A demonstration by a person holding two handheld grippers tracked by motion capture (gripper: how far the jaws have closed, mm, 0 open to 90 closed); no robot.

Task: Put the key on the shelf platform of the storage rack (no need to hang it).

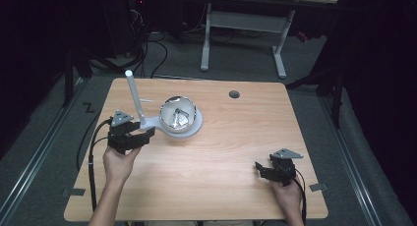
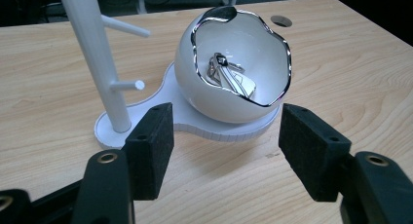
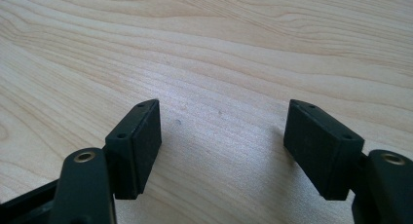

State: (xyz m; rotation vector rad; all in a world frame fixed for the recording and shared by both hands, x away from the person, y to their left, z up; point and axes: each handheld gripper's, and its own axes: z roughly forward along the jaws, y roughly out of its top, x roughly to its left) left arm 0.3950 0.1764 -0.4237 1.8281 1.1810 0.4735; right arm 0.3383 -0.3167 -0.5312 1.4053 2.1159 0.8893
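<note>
- On the left half of the table [image 1: 221, 157], toward its far edge, stands a white jewellery stand [image 1: 169, 124]: a flat base carrying an upright post [image 1: 134, 98] with short side pegs, and beside the post a white egg-shaped bowl [image 1: 179, 115] with a silver, wavy rim.
- Inside the bowl, seen from the left gripper view, lies a small bunch of metal pieces [image 2: 229, 75], resting against the lower inner wall; I cannot tell exactly what they are.
- My left gripper [image 1: 139, 137] is just short of the stand's base, on its near side. Its jaws are spread wide, holding nothing. From the left gripper view, the left pad [image 2: 151, 148] sits in front of the post's foot, the right pad [image 2: 311, 148] in front of the bowl's right edge; neither touches the stand.
- My right gripper [image 1: 263, 171] is near the table's front right corner, well apart from the stand. Its jaws are also wide apart and carry nothing; bare wood shows between the pads [image 3: 139, 143].
- A round grommet hole [image 1: 234, 94] sits near the table's far edge.
</note>
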